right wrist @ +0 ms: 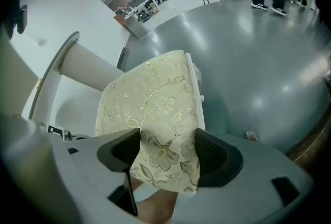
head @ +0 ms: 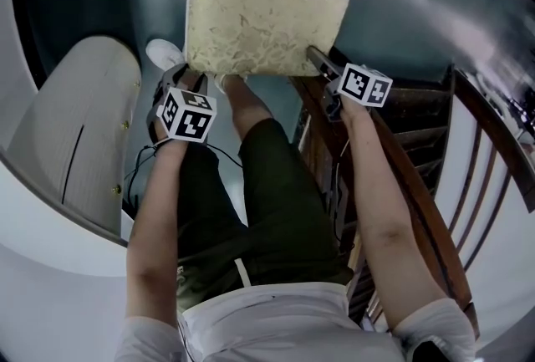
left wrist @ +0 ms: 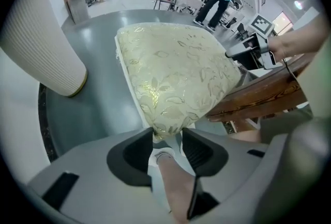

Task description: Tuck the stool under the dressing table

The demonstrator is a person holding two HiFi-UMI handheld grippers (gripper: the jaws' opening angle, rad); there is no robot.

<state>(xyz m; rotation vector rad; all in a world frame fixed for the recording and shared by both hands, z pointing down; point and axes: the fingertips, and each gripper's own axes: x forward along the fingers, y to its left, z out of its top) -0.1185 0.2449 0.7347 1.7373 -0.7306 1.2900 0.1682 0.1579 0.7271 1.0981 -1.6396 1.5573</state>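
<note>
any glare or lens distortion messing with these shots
Head view: pale glare streaks on the glossy floor, stool cushion is sharp; left gripper view: fisheye bends the ribbed column, with black corners; right gripper view: same curving, soft sheen on the floor.

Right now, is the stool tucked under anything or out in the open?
Out in the open: the stool stands on the grey floor, its whole cushioned top uncovered.

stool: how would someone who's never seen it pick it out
On the grey floor, beside the dark wooden chair, stands the stool. It alone has a square cream cushion with a gold leaf pattern.
</note>
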